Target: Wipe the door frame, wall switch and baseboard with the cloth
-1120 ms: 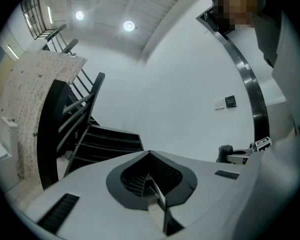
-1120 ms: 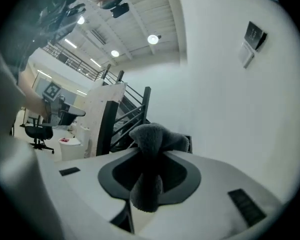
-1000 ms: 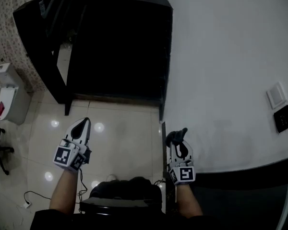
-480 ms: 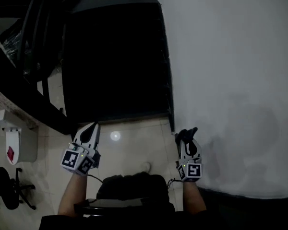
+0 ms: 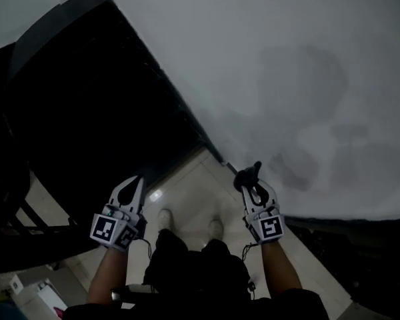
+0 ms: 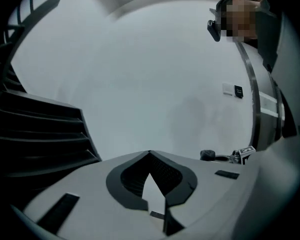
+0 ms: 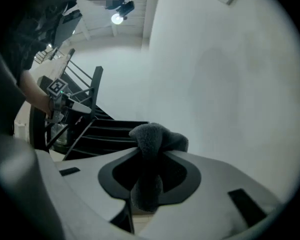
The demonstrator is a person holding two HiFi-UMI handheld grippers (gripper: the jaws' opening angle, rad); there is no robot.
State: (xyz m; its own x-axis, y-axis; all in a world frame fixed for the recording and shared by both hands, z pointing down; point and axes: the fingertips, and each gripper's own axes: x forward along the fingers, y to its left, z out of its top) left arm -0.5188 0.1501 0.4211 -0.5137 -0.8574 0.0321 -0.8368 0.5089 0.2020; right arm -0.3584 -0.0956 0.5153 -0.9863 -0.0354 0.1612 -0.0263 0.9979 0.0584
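Note:
My right gripper (image 5: 253,177) is shut on a dark grey cloth (image 5: 247,175), held close to the white wall (image 5: 287,79) just above the floor. In the right gripper view the cloth (image 7: 152,139) bulges out between the jaws of that gripper (image 7: 150,151). My left gripper (image 5: 135,182) is shut and empty, and hangs over the tiled floor in front of the black stairs. Its tips (image 6: 150,156) meet. A white and a black wall switch (image 6: 232,89) show small and far off on the wall. A dark baseboard (image 5: 350,229) runs along the wall's foot.
A black stair structure (image 5: 87,112) fills the left of the head view, and its steps (image 6: 40,134) show beside the left gripper. The person's shoes (image 5: 187,224) stand on pale floor tiles (image 5: 187,192). A lit lamp (image 7: 117,18) hangs overhead.
The head view has swung so that the black stairs moved left and the wall fills more of the view. The switches have left it. Both grippers kept their states.

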